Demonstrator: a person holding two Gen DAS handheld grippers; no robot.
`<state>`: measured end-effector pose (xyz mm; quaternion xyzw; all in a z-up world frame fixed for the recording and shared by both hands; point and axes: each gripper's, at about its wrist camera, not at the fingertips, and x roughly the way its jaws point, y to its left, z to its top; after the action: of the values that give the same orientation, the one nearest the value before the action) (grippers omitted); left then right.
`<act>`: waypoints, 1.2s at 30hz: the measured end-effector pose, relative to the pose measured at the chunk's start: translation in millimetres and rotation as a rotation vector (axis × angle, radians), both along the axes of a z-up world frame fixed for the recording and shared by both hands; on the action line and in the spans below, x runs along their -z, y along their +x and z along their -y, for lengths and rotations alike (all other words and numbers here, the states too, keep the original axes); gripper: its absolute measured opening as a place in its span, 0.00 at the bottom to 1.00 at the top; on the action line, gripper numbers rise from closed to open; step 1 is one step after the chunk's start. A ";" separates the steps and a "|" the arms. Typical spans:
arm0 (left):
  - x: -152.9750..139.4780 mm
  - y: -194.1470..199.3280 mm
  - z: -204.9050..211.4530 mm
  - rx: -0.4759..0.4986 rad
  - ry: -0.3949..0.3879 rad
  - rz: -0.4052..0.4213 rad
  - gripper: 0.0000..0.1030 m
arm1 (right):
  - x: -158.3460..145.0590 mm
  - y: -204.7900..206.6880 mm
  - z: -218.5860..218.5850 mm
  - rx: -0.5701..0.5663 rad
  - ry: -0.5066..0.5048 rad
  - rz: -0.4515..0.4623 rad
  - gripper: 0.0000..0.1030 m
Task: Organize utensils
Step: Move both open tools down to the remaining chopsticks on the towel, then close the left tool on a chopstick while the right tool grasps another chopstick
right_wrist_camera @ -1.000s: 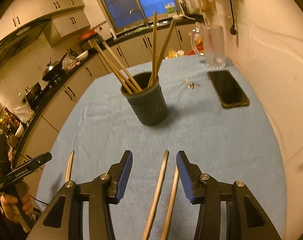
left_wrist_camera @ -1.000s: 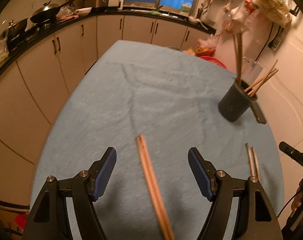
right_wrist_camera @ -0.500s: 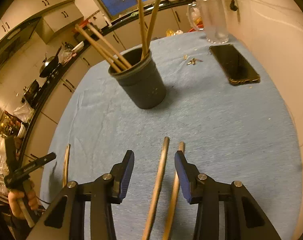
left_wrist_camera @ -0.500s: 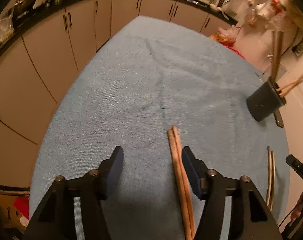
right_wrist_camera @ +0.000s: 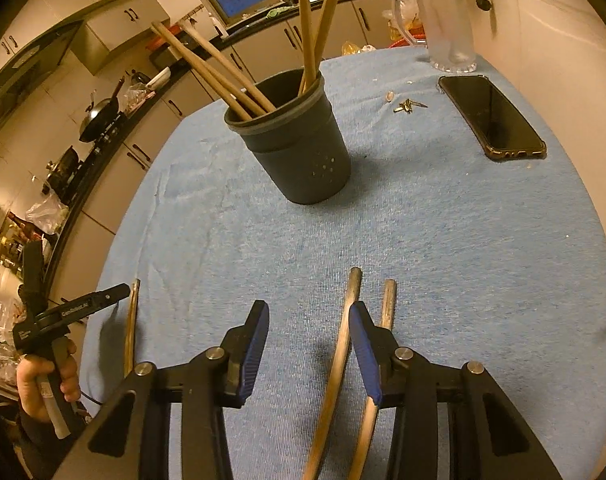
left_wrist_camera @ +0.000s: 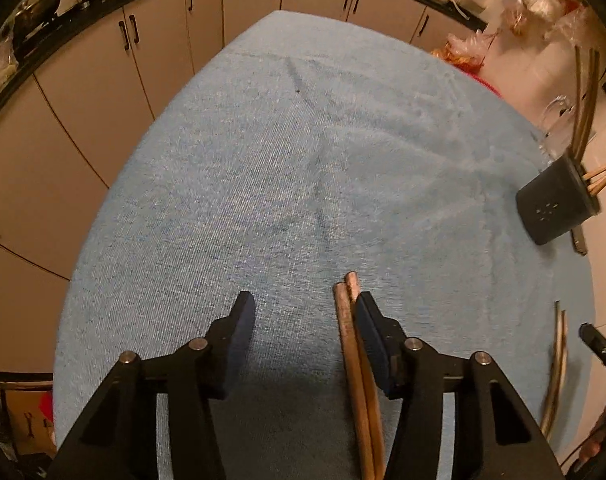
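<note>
A dark holder cup [right_wrist_camera: 295, 148] with several wooden chopsticks stands on the blue cloth; it also shows at the far right in the left wrist view [left_wrist_camera: 555, 208]. My left gripper [left_wrist_camera: 303, 316] is open low over the cloth, with a brown chopstick pair [left_wrist_camera: 353, 344] lying against its right finger's inner side. My right gripper [right_wrist_camera: 309, 324] is open; one pale chopstick [right_wrist_camera: 343, 328] lies between its fingers next to the right finger, and a second [right_wrist_camera: 385, 308] lies outside it. That pair shows in the left wrist view [left_wrist_camera: 557, 360].
A black phone [right_wrist_camera: 493, 120], small keys [right_wrist_camera: 407, 107] and a clear glass jug [right_wrist_camera: 447, 24] sit at the far right of the cloth-covered table [left_wrist_camera: 263, 160]. Kitchen cabinets [left_wrist_camera: 103, 80] run along the left and back. The left gripper and hand show in the right wrist view [right_wrist_camera: 51, 332].
The left gripper has shifted left and lower, so the brown pair now lies by its right finger instead of centred. The right gripper has moved forward and left over the pale pair.
</note>
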<state>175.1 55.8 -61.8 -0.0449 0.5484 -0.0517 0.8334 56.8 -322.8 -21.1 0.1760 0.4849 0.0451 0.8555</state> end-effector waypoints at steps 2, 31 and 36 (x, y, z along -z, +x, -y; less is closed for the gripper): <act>-0.1 0.9 2.9 0.005 0.017 0.005 0.50 | 0.9 1.3 0.0 0.002 -0.001 -0.004 0.43; 17.7 29.3 8.8 0.092 0.063 -0.030 0.11 | 32.7 37.7 2.7 0.022 -0.023 -0.115 0.38; 18.0 34.7 7.4 0.085 0.019 -0.049 0.11 | 31.0 46.2 16.1 0.048 0.010 -0.128 0.38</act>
<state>209.8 48.4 -79.8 -0.0149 0.5704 -0.0810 0.8172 102.9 -338.9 -52.1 0.1944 0.5338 0.0156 0.8228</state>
